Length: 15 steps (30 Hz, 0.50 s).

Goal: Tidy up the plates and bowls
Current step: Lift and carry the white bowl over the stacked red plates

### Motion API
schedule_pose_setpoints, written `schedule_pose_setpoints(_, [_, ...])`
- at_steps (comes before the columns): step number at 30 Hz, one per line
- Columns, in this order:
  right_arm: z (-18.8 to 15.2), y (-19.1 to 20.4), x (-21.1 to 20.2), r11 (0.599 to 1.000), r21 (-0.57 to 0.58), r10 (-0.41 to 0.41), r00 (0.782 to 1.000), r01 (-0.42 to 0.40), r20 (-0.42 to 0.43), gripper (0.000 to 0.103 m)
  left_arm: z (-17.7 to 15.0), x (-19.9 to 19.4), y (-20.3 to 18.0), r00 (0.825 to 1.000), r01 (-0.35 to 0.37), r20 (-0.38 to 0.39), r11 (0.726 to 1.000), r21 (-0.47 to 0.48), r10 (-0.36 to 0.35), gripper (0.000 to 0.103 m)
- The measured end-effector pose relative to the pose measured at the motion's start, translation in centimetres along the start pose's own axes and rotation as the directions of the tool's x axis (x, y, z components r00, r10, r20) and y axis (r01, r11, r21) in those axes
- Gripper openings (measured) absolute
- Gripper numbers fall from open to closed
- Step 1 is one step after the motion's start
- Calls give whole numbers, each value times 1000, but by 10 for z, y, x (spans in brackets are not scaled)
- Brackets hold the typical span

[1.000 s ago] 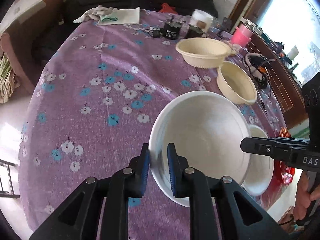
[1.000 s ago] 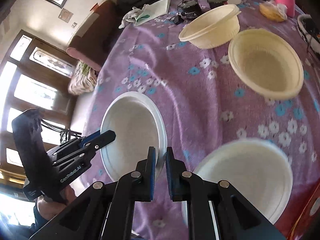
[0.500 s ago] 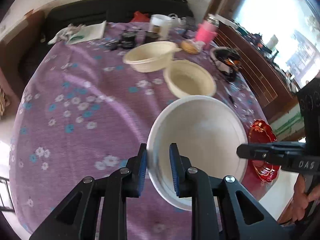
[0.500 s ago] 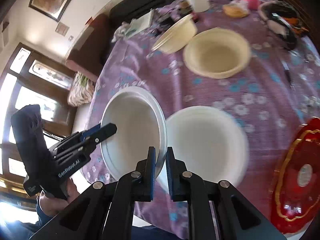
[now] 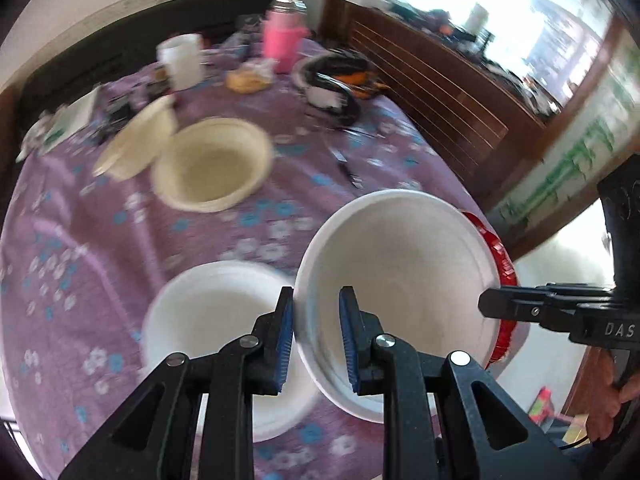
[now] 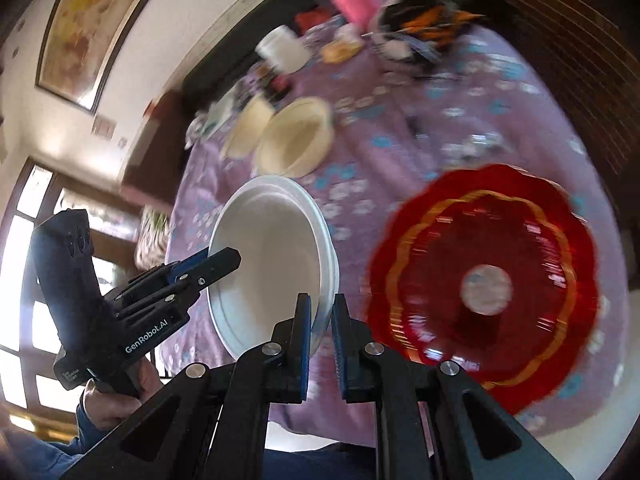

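Aloft, white bowl (image 5: pixel 400 264) (both grippers)

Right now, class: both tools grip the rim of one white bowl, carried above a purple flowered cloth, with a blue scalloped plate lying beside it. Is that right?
One detail is wrong: the scalloped plate is red with a gold band, not blue, as the right wrist view shows. The rest stands: the left tool and right tool each grip the white bowl by its rim, above the purple flowered cloth.
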State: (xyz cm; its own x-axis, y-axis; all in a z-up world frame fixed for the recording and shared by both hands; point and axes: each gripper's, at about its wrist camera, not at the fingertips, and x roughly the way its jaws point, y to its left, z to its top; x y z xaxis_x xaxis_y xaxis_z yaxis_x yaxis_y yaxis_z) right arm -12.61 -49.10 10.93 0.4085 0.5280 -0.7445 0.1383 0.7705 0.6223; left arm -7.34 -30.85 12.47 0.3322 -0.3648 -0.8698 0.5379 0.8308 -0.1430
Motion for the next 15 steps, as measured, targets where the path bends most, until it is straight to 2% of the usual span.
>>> schedule_pose_setpoints(7, [-18,-50,-36,995,98,-25,998,19,55,12,4,43,-53,996,44,-82,995,92,-37,20])
schedule_pose_setpoints(15, [-28,-97,-49,979,190,-87,993,71,76,12,2,78,-93,991,58,-126,982,182,-35,20])
